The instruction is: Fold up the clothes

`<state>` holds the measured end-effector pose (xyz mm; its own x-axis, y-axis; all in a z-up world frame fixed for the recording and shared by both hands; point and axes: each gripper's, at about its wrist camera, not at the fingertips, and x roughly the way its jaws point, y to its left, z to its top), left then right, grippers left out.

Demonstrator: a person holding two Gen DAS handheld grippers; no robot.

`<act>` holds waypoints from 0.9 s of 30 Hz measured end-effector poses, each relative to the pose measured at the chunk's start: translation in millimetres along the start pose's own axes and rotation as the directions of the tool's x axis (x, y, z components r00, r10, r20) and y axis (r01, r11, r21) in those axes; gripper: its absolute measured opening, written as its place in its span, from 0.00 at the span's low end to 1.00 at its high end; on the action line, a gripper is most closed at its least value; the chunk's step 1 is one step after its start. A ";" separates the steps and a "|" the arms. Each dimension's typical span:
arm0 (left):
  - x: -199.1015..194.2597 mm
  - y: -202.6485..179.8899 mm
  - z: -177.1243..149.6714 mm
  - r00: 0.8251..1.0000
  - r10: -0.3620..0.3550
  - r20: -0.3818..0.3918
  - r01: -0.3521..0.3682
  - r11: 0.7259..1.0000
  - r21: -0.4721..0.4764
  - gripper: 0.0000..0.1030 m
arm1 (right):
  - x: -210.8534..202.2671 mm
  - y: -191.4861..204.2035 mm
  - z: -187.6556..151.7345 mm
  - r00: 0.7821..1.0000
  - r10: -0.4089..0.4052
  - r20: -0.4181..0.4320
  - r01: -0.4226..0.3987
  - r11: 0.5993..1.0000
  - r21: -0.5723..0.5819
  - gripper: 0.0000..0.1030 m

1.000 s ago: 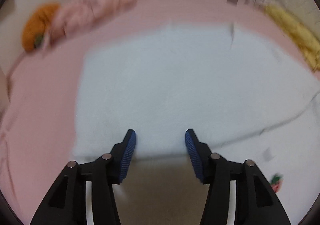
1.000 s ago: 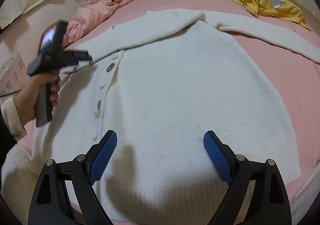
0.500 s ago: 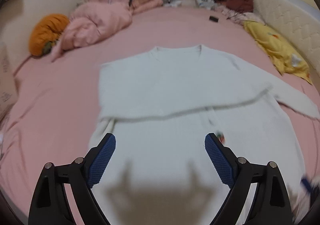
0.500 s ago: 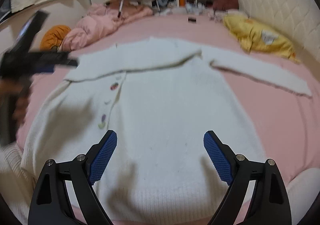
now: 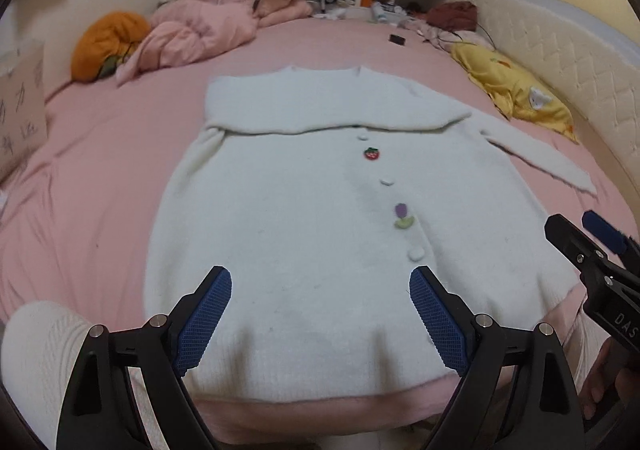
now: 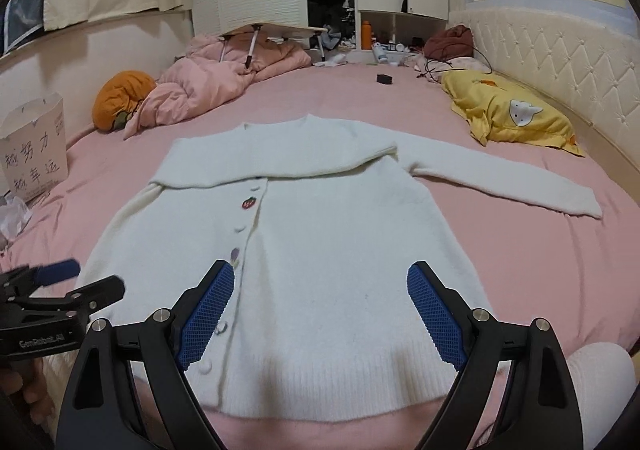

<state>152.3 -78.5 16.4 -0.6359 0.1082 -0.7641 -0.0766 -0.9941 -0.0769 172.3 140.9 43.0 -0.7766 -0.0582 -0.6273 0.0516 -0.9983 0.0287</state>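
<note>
A white knitted cardigan [image 5: 304, 217] [image 6: 320, 250] lies flat on the pink bed, buttons up. Its left sleeve is folded across the chest [image 6: 272, 165]; the right sleeve [image 6: 508, 181] stretches out to the right. My left gripper [image 5: 320, 314] hangs open above the hem with nothing between its blue pads. My right gripper [image 6: 320, 314] is open too, over the hem, holding nothing. The right gripper [image 5: 592, 246] shows at the right edge of the left wrist view, and the left gripper [image 6: 60, 282] at the left edge of the right wrist view.
A pink duvet [image 6: 224, 81], an orange cushion [image 6: 120, 97] and a folding table [image 6: 276, 29] sit at the far left. A yellow pillow [image 6: 508, 113] lies by the padded headboard. A paper bag [image 6: 32, 149] stands at the left. A small black object [image 6: 384, 78] lies far back.
My left gripper has opened wide and pulled back from the folded sleeve toward the hem. The right gripper has risen and tilted up, showing more of the room. The cardigan lies still.
</note>
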 end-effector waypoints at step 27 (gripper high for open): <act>-1.3 -4.6 -3.7 1.000 -0.031 0.002 0.031 1.000 0.004 0.88 | -9.2 -8.0 0.0 1.000 0.024 0.010 -0.024 0.999 0.029 0.86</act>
<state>156.3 -74.2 15.4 -0.6346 0.1386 -0.7603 -0.0995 -0.9902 -0.0975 179.1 149.4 48.5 -0.7816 -0.0821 -0.6183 0.0521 -0.9964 0.0664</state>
